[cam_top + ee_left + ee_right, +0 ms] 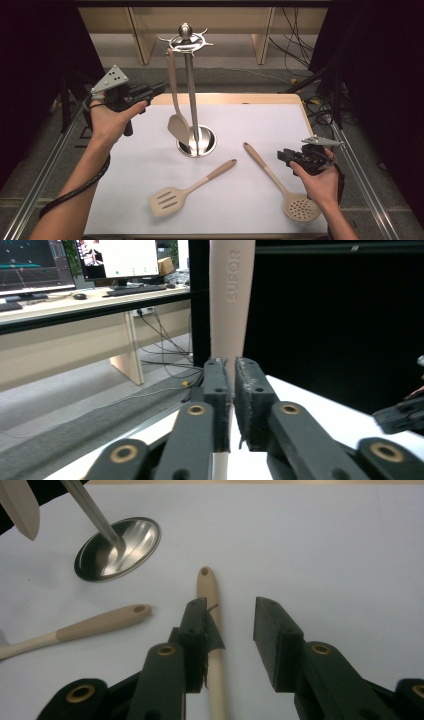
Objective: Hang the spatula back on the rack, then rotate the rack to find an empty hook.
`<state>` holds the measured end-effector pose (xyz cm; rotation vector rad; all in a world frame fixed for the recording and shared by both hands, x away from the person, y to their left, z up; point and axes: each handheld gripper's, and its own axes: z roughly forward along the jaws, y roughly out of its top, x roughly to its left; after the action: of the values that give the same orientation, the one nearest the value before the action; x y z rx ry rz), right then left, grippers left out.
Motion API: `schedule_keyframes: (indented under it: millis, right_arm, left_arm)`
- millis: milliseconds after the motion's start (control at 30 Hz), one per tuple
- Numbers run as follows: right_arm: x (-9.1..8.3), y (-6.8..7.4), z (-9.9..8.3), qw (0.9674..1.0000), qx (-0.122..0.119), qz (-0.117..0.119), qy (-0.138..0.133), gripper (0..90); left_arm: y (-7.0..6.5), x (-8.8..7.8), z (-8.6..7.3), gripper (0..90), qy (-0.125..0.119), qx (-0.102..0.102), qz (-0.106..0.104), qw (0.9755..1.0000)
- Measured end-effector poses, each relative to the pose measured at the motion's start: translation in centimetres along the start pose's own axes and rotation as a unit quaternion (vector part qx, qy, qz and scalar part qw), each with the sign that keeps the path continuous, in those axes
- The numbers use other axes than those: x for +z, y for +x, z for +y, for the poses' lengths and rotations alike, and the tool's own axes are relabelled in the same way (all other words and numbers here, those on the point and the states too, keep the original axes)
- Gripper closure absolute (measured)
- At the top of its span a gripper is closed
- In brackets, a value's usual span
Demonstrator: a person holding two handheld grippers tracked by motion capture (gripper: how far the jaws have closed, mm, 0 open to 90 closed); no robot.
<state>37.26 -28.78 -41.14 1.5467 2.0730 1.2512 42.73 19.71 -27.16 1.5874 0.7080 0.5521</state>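
Two spoons lie on the bench. The skimmer spoon (280,182) lies by the right edge, handle pointing at the far stand (192,90). The right gripper (230,625) is nearest, jaws wide around that handle. The left gripper (150,92) is pressed together, holding nothing.

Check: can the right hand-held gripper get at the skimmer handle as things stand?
Probably yes. The right hand-held gripper is open just above the skimmer handle, which lies flat on the white table under its left jaw. Nothing sits between them; the slotted spatula lies apart.
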Motion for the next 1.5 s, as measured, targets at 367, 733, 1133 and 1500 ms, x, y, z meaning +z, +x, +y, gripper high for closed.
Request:
schedule_keyframes:
  millis: [367,733,1133,1500]
  right_arm:
    - [0.4,0.1,0.7,0.9998,-0.019,0.001,-0.001,67.5]
    - [0.3,-0.2,0.5,0.9996,-0.027,-0.003,-0.001,67.6]
    - [0.2,0.0,0.4,0.9996,-0.029,-0.007,0.0,67.6]
    - [0.1,0.0,0.4,0.9996,-0.028,-0.008,-0.001,67.6]
  left_arm:
    - [-1.2,-0.2,2.1,89.4,-0.041,0.019,0.006,0.9989]
    - [-2.3,0.6,6.0,89.4,-0.074,0.032,-0.001,0.9968]
    - [-1.6,0.8,6.3,89.4,-0.074,0.02,0.013,0.9969]
    - [-0.9,1.0,6.6,89.5,-0.071,0.026,0.034,0.9965]
